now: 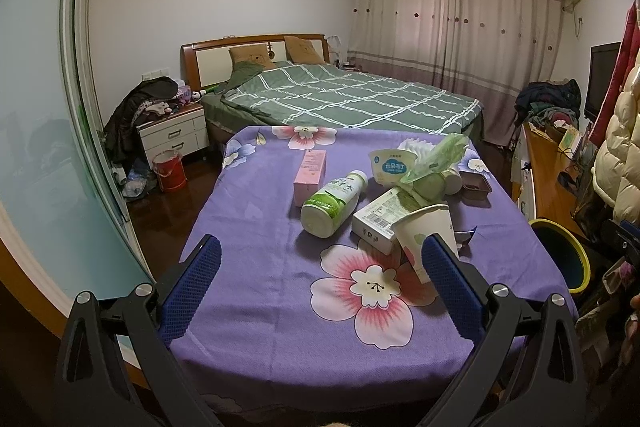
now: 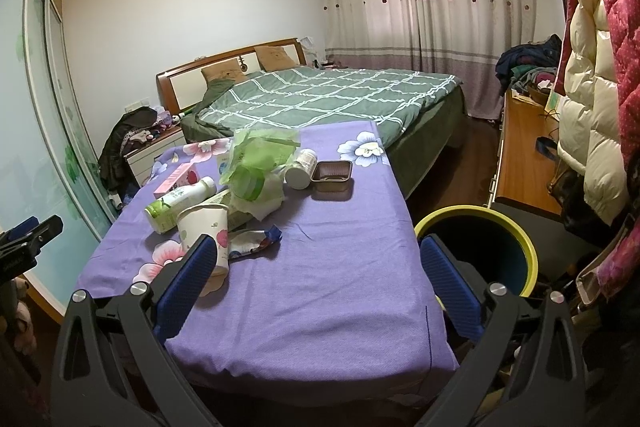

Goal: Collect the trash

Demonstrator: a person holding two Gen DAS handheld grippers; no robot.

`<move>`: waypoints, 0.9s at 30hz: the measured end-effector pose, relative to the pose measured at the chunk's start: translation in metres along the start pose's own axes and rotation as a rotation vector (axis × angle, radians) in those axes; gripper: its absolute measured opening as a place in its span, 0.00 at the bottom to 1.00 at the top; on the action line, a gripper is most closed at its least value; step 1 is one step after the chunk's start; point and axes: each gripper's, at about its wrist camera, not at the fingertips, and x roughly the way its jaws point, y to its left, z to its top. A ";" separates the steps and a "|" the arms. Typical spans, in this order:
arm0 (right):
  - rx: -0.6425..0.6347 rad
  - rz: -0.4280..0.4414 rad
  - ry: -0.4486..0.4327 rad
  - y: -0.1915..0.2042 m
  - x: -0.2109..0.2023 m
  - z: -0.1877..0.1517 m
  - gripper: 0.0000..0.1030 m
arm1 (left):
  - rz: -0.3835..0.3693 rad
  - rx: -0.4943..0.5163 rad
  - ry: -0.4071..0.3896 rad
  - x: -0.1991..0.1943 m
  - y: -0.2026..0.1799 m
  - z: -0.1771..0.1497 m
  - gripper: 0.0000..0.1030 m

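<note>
With both tongs (image 1: 320, 275) (image 2: 318, 267) spread empty, you're starting: reach for the cup (image 2: 204, 227), bin (image 2: 516, 239) at lower right.

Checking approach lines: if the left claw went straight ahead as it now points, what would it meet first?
Probably the green-and-white bottle lying on its side, roughly midway ahead of the open left claw. The paper cup stands nearer, by the right finger, and might be clipped first; depth is unclear.
</note>
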 end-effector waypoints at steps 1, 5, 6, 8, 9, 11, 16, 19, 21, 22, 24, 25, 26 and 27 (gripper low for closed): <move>-0.002 -0.001 -0.001 0.000 0.000 0.000 0.94 | 0.000 0.000 0.001 0.000 0.000 0.000 0.96; -0.002 -0.001 -0.002 0.001 0.000 0.000 0.94 | -0.003 0.000 0.005 0.001 0.000 -0.001 0.96; -0.002 -0.001 -0.002 0.000 0.000 0.000 0.94 | -0.003 0.000 0.005 0.001 0.000 -0.001 0.96; 0.000 -0.001 -0.001 0.000 0.000 0.000 0.94 | -0.004 0.001 0.007 0.002 -0.001 -0.002 0.96; 0.000 -0.001 0.000 0.000 0.000 0.000 0.94 | -0.005 0.001 0.007 0.002 0.000 -0.002 0.96; 0.000 -0.001 0.001 0.000 0.001 0.000 0.94 | -0.005 0.001 0.007 0.002 0.000 -0.002 0.96; 0.000 0.000 0.001 0.000 0.001 0.000 0.94 | -0.004 0.001 0.008 0.002 0.000 -0.002 0.96; 0.001 -0.001 0.001 -0.001 0.001 -0.001 0.94 | -0.005 0.001 0.010 0.003 -0.001 -0.003 0.96; 0.002 -0.001 0.001 -0.001 0.002 -0.001 0.94 | -0.006 0.004 0.012 0.002 -0.002 -0.003 0.96; 0.003 -0.002 0.001 -0.001 0.003 -0.001 0.94 | -0.006 0.005 0.014 0.003 -0.003 -0.003 0.96; 0.003 -0.002 0.002 -0.002 0.003 -0.001 0.94 | -0.007 0.004 0.013 0.003 -0.002 -0.003 0.96; 0.003 -0.002 0.003 -0.002 0.003 -0.001 0.94 | -0.006 0.005 0.013 0.003 -0.003 -0.003 0.96; 0.003 -0.002 0.003 -0.002 0.003 -0.001 0.94 | -0.005 0.005 0.013 0.003 -0.002 -0.003 0.96; 0.002 -0.003 0.002 -0.002 0.003 -0.001 0.94 | -0.006 0.004 0.013 0.003 -0.002 -0.003 0.96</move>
